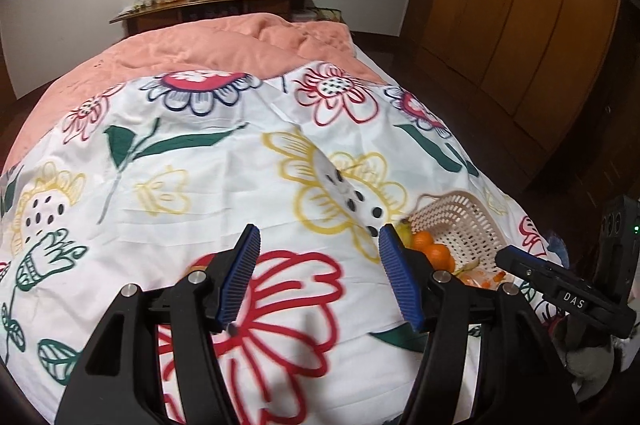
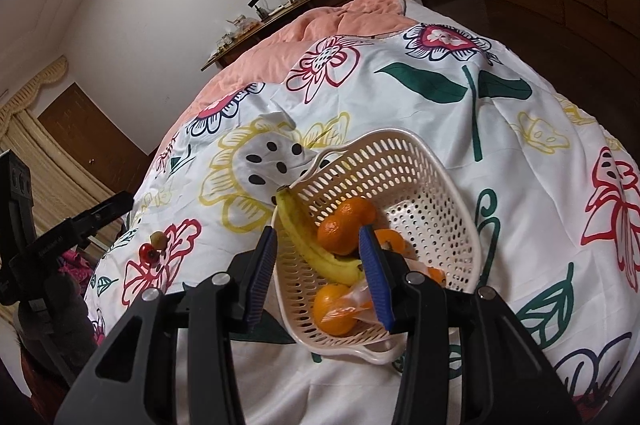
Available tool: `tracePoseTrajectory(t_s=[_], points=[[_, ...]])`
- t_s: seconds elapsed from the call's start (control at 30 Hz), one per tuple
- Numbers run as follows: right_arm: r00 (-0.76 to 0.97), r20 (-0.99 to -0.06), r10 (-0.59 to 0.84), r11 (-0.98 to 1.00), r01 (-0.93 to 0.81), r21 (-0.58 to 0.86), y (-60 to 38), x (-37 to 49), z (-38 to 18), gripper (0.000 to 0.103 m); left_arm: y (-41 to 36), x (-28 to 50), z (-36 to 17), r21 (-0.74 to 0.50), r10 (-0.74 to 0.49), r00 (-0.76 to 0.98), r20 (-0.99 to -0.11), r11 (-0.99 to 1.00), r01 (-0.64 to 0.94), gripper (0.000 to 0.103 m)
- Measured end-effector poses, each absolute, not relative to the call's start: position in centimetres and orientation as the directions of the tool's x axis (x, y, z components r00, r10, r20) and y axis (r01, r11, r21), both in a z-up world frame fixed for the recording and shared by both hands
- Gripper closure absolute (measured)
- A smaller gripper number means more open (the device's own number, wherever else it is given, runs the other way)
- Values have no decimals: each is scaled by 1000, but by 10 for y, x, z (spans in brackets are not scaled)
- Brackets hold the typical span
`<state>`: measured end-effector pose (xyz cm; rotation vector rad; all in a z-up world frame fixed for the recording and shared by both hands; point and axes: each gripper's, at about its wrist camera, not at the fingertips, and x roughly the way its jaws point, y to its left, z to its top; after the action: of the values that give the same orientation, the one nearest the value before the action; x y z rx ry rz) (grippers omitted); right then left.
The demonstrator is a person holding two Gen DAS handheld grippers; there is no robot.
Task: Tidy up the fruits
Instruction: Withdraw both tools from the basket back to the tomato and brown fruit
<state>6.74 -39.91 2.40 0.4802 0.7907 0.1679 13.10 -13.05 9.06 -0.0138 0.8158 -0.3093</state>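
Observation:
A white slotted basket point(image 2: 400, 161) rests on the flowered bed cover point(image 2: 520, 185). It holds a banana point(image 2: 304, 241), several oranges point(image 2: 340, 233) and a clear bag of orange pieces point(image 2: 352, 305). My right gripper point(image 2: 317, 230) hovers over the basket's near left corner, jaws a narrow gap apart with nothing pressed between the pads. Two small fruits, one brownish point(image 2: 158, 239) and one red point(image 2: 150, 255), lie on the cover to the left. My left gripper point(image 1: 319, 229) is open and empty above the cover, left of the basket point(image 1: 460, 225); its right finger hides part of the oranges point(image 1: 434, 249).
A salmon blanket point(image 1: 240, 41) covers the far half of the bed, before a wooden shelf point(image 1: 216, 1) with cups. Wooden wardrobes point(image 1: 520, 5) line the right side. The bed edge drops off near the basket point(image 1: 520, 209). A door point(image 2: 88, 137) and curtains point(image 2: 48, 161) stand at the left.

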Motion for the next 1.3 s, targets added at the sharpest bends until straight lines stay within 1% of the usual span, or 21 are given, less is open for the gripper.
tracePoseTrajectory(t_s=[0.27, 0.53, 0.6, 0.9, 1.07, 1.2, 1.3], points=[[688, -645, 334, 885, 6, 466, -388, 69, 27, 60, -85, 125, 93, -111, -220, 667, -712, 973, 203, 40], [673, -653, 347, 891, -21, 453, -374, 72, 28, 60, -51, 122, 74, -111, -176, 654, -736, 984, 140, 41], [670, -655, 350, 893, -28, 449, -370, 73, 29, 60, -48, 123, 67, -110, -171, 644, -746, 985, 134, 46], [659, -660, 361, 896, -48, 442, -359, 74, 29, 60, -49, 130, 40, -98, -156, 601, -784, 987, 128, 49], [658, -659, 364, 896, -56, 440, -357, 73, 31, 60, -48, 133, 28, -85, -135, 575, -807, 990, 113, 61], [655, -661, 367, 898, -64, 436, -353, 74, 31, 60, -50, 134, 21, -73, -125, 567, -814, 991, 115, 62], [652, -662, 370, 899, -71, 433, -349, 74, 32, 60, -49, 135, 18, -71, -122, 563, -817, 991, 112, 65]])
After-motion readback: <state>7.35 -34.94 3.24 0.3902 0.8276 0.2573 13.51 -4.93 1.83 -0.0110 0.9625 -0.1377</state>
